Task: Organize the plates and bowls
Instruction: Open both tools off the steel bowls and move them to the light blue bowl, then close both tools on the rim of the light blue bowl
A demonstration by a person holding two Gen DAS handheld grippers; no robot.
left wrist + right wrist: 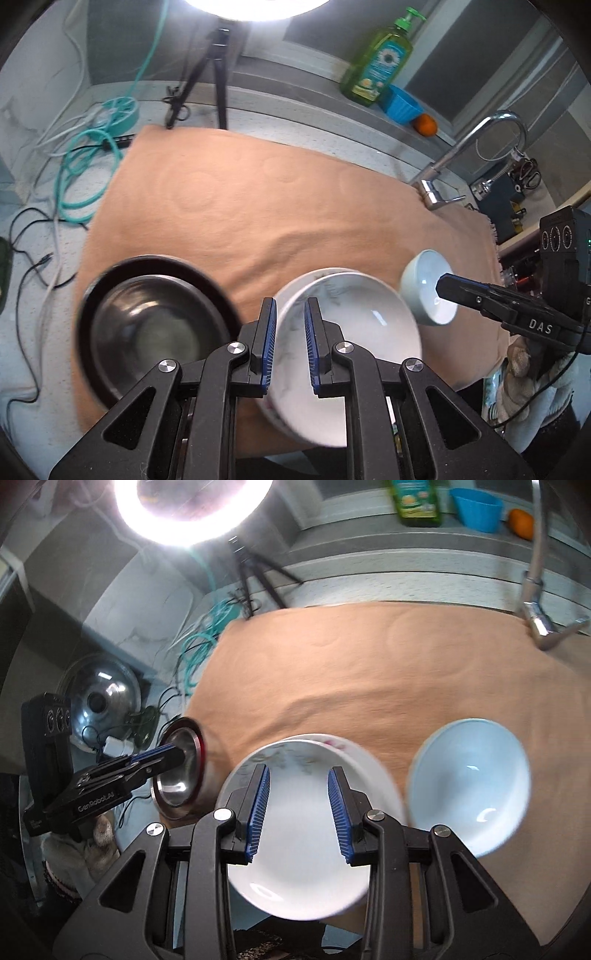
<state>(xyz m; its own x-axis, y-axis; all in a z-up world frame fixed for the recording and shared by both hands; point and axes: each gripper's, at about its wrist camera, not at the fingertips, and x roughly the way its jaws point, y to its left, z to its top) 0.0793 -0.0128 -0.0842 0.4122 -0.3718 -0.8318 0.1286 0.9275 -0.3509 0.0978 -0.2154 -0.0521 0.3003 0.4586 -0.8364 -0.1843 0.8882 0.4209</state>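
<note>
Three dishes sit on a tan cloth (pixel 258 206). A dark steel bowl with a red rim (pixel 155 325) is at the left; it also shows in the right wrist view (pixel 181 771). A white flowered bowl (pixel 354 332) is in the middle, also in the right wrist view (pixel 295 849). A pale blue bowl (pixel 428 291) is at the right, also in the right wrist view (pixel 469 786). My left gripper (pixel 290 343) is open over the white bowl's left rim, holding nothing. My right gripper (pixel 297 816) is open above the white bowl, empty.
A faucet (pixel 443 177) stands at the cloth's far right corner. A green soap bottle (pixel 376 62), a blue cup (pixel 402 105) and an orange (pixel 424 123) sit on the back ledge. Teal cables (pixel 85 173) and a tripod (pixel 207 77) are at the left; a steel lid (pixel 99 698) lies off the cloth.
</note>
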